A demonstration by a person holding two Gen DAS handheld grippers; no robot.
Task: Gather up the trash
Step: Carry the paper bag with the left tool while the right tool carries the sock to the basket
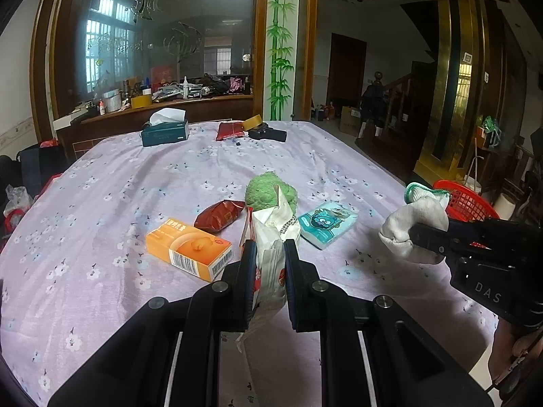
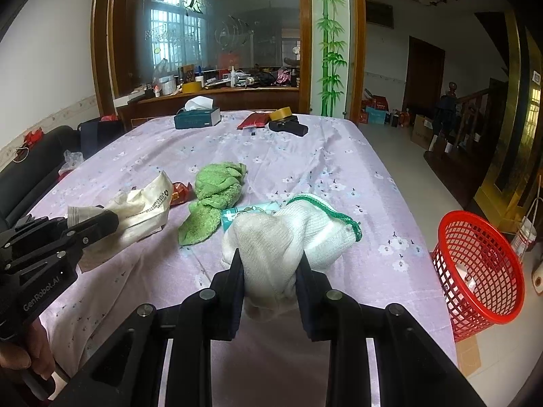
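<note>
My left gripper (image 1: 268, 249) is shut on a crumpled white paper wrapper (image 1: 271, 234), held above the purple flowered tablecloth (image 1: 101, 183); the same wrapper (image 2: 142, 210) shows at the left of the right wrist view. My right gripper (image 2: 270, 260) is shut on a white knitted glove with a green cuff (image 2: 288, 237), and in the left wrist view that glove (image 1: 412, 220) hangs at the right. On the cloth lie an orange carton (image 1: 190, 249), a dark red snack packet (image 1: 219, 215), a green towel (image 2: 217, 190) and a teal tissue pack (image 1: 327, 220). A red mesh basket (image 2: 482, 271) stands on the floor right of the table.
At the table's far end sit a teal tissue box (image 1: 165, 131), a red pouch (image 1: 230, 131), a tape roll (image 1: 251, 122) and a black object (image 1: 268, 134). A cluttered wooden counter (image 1: 169, 101) stands behind. A dark sofa (image 2: 34, 176) lies left; tiled floor (image 2: 424, 183) runs right.
</note>
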